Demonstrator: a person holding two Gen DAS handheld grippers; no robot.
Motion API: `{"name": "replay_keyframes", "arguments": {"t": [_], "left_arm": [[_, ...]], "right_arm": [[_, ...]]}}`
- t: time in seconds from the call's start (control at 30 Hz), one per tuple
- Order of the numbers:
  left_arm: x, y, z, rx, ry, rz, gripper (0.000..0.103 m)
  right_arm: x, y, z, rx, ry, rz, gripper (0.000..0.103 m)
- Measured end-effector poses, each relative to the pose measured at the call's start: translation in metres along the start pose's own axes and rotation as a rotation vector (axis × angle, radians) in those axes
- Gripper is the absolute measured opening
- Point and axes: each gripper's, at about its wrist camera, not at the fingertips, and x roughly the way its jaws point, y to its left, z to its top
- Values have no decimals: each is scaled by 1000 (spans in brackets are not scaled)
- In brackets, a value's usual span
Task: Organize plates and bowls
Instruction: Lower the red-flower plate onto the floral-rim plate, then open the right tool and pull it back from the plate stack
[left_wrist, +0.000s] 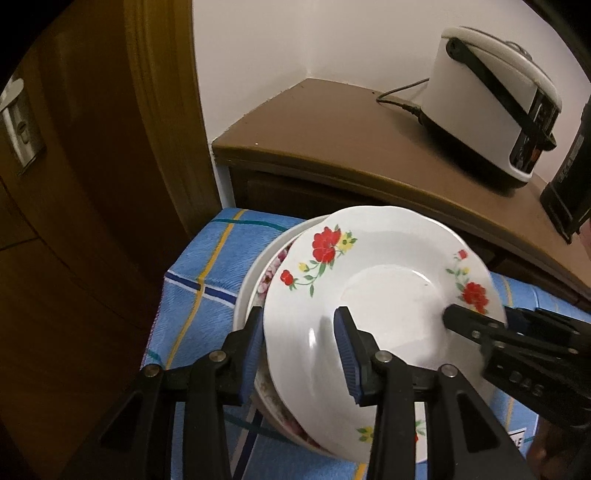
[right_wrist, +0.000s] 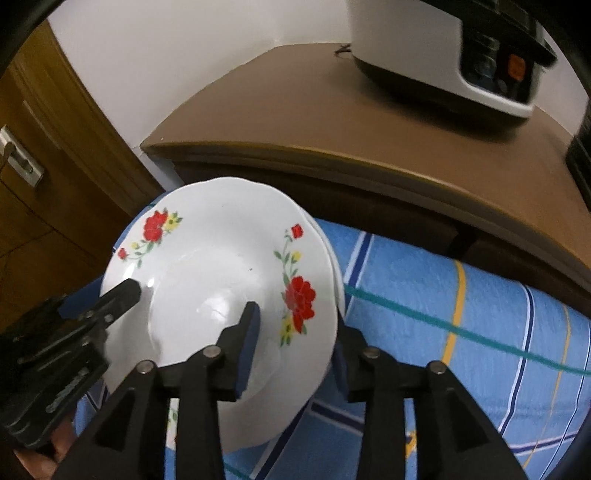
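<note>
A white plate with red flowers (left_wrist: 369, 273) is tilted over a stack of other dishes with a pink-flowered rim (left_wrist: 266, 280) on a blue plaid cloth. My left gripper (left_wrist: 301, 332) straddles the plate's left rim with one finger on each side. My right gripper (right_wrist: 295, 336) straddles the same plate (right_wrist: 221, 258) at its right rim; it enters the left wrist view from the right (left_wrist: 465, 317). Both sets of jaws stand wide, and I cannot see whether the pads press the plate.
A blue plaid cloth (right_wrist: 461, 314) covers the surface under the dishes. Behind it is a brown cabinet top (left_wrist: 351, 125) with a white rice cooker (left_wrist: 491, 99) and a black object (left_wrist: 572, 177). A wooden door (left_wrist: 81, 147) stands at the left.
</note>
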Motion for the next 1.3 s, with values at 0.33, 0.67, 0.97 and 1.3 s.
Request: {"name": "replay_keyframes", "arguments": {"t": [0.33,0.67,0.97,1.3], "left_arm": [[-17,-11,-2,89,-83,128,65],[-44,2,-7,53,-118,139,66],[-89,-10,-28,48,-162,103,67],[-136,-43,-54,84,-255,111,76]], "right_arm": [[4,12,-4,-70,5,-42,39],[-59,19,-13,-162,-160,-99,49],[-128,16,-52,-173,-264,-119,71],[-170,3,-92,-108,-347,-155,84]]}}
